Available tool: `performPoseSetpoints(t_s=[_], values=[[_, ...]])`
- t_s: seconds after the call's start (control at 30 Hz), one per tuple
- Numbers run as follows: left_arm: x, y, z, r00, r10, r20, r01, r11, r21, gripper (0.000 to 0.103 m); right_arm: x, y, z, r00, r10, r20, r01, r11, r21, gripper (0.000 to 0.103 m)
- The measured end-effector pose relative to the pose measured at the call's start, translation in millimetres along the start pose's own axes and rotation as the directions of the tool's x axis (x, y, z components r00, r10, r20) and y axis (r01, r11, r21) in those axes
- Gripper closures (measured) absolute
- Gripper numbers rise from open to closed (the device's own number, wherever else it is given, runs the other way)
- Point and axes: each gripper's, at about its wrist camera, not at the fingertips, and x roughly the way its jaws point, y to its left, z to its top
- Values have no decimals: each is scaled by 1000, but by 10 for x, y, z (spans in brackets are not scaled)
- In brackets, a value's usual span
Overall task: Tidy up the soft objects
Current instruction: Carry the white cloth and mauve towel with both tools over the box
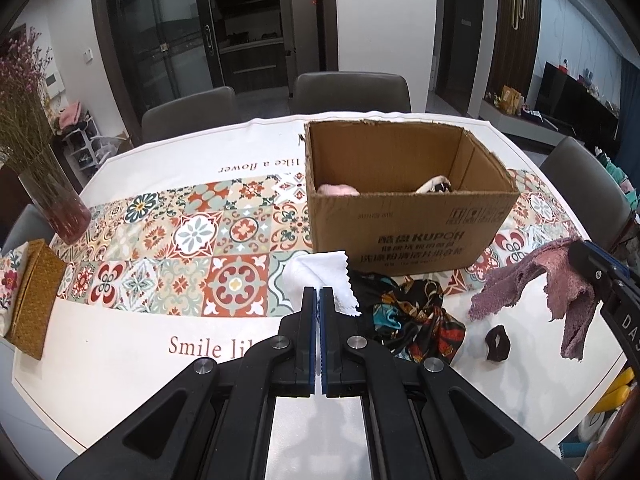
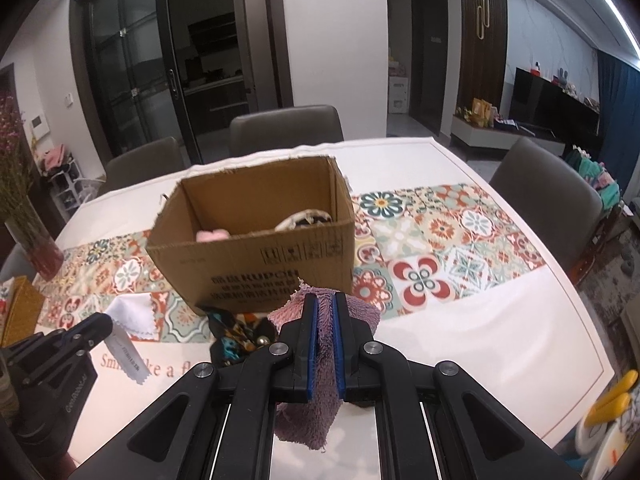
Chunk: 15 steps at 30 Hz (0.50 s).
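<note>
Two hand-held grippers are seen above a table (image 1: 120,344) covered by a white cloth with a band of patterned tiles. The left gripper (image 1: 319,294) is clamped on a white cloth with pinked edges (image 1: 320,272), which stands up from between its blue-lined fingers and is lifted clear of the table. In the right wrist view the same white cloth (image 2: 132,320) is seen hanging from the left gripper (image 2: 106,326) at the lower left.

The right gripper (image 2: 325,300) is closed on a mauve towel (image 2: 308,420), whose pile is pinched between the pads and hangs below them. From the left wrist view the mauve towel (image 1: 536,280) is seen draped in folds from the right gripper (image 1: 582,256), off the table surface.

An open cardboard box (image 1: 400,224) is placed on the tile band, just beyond both grippers. Inside it, something pink (image 1: 336,190) lies at the left and a dark patterned item with a pale edge (image 1: 434,184) at the right. In front of the box, a dark patterned scarf (image 1: 416,320) is crumpled on the table, between the two held cloths. A small dark scrunchie (image 1: 497,342) lies near it, under the towel.

At the left end of the table a glass vase of dried flowers (image 1: 60,204) is set, and a woven tissue box (image 1: 34,300) lies near it. Grey chairs (image 1: 352,88) are ranged around the far side.
</note>
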Motion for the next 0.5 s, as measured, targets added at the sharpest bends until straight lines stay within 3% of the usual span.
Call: performPoseSetpoints(t_s=[0.33, 0.5], values=[[-67, 38, 224, 1000, -15, 4, 15, 1000, 4, 100, -84, 119, 249, 998, 46, 31, -45, 999, -31, 95], [-188, -2, 406, 999, -15, 42, 14, 1000, 18, 100, -173, 134, 395, 996, 59, 64, -57, 997, -44, 95]])
